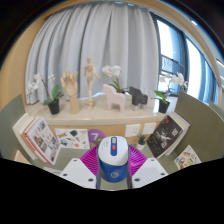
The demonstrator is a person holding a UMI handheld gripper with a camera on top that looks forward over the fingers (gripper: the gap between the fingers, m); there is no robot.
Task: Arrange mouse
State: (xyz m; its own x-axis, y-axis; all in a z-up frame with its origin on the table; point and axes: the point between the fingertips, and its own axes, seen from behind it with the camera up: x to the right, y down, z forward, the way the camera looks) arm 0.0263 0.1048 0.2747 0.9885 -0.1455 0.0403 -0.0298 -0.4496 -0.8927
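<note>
the claw [112,172] holds a mouse [112,155] between its two fingers, with the pink pads [93,163] pressing against both of its sides, so it is clenched on the mouse. the mouse is white on top with a blue band lower down and a small reddish wheel near its front, and it points away along the fingers. whether it is lifted off the counter [150,150] or resting on it cannot be told.

just beyond the mouse a purple card [96,136] lies flat on the counter. to one side of it sits an open magazine [41,139] with pictures, and on the other side lie a dark booklet [165,133] and a lighter leaflet [187,155].

further back a shelf carries a wooden hand model [69,90], a small wooden figure [89,71], a white orchid [47,90] in a pot and a white horse-like figure [122,98]. pale curtains [100,40] hang behind, beside a window [190,50].
</note>
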